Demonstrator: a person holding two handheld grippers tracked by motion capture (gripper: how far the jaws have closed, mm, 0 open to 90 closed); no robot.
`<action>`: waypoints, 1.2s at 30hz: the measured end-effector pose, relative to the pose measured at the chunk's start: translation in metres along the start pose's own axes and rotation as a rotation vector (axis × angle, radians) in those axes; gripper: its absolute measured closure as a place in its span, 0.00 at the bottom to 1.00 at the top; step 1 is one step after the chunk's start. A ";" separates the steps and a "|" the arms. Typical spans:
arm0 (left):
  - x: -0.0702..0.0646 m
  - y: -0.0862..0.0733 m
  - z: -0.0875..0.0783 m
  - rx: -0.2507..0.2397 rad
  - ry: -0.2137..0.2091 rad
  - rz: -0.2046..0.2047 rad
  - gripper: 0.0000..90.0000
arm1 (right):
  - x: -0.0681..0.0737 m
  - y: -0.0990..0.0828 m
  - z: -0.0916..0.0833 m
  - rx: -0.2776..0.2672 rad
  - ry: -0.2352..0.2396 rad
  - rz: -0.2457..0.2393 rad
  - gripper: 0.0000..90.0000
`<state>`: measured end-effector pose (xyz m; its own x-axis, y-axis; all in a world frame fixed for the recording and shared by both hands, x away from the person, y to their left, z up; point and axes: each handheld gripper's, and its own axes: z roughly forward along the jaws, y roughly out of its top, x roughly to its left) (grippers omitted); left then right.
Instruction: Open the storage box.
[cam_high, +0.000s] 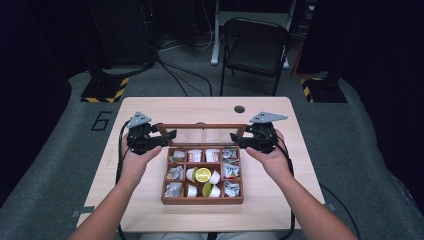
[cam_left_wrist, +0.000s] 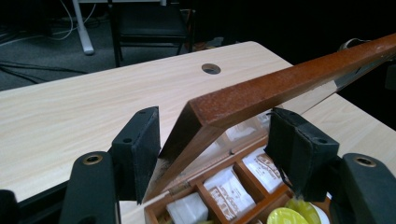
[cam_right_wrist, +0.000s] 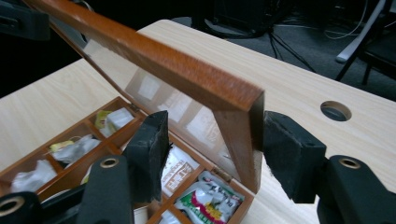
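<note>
Wooden compartment box (cam_high: 202, 200) sits mid-table (cam_high: 150, 107), toward the person's edge, its glass-paned lid (cam_high: 202, 127) raised at the far side on its hinges and tilted up.

Contents, high view: 3x4 grid. Far row has white sachets w/ brown print (cam_high: 203, 155). L column holds crinkly silver-white packets (cam_high: 174, 173). R column holds packets w/ red/green print (cam_high: 230, 171). Centre cells: white creamer cups (cam_high: 215, 177) plus yellow-green round lids (cam_high: 202, 174).

Left gripper (cam_high: 170, 135) is at the lid's L corner. In the left gripper view the lid frame (cam_left_wrist: 261, 95) runs between the jaws; L pad looks to be touching the frame's side edge, R pad sits just beside the pane side w/ a gap, so jaws partly closed around the corner, not clamped.

Right gripper (cam_high: 236, 137) is at the lid's R corner. In the right gripper view the frame corner (cam_right_wrist: 243, 135) is between the jaws; R pad is right against the frame's outer edge, L pad stands apart on the pane side. Not a firm pinch either. Printed packets (cam_right_wrist: 210, 200) lie in cells below.
</note>
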<state>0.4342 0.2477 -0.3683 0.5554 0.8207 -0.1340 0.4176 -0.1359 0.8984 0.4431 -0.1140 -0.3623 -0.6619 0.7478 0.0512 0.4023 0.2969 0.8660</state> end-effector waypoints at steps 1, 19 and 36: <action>0.001 0.001 0.001 0.006 0.003 0.013 0.39 | -0.001 0.000 0.002 0.002 -0.007 -0.005 0.46; 0.014 -0.005 0.024 -0.021 -0.008 -0.010 0.39 | -0.025 -0.031 0.047 0.017 0.022 0.075 0.46; 0.015 -0.015 0.035 0.027 0.006 0.024 0.39 | -0.028 -0.038 0.057 0.005 0.026 0.091 0.49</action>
<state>0.4612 0.2423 -0.3983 0.5609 0.8206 -0.1098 0.4237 -0.1705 0.8896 0.4820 -0.1124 -0.4248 -0.6389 0.7560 0.1422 0.4642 0.2316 0.8549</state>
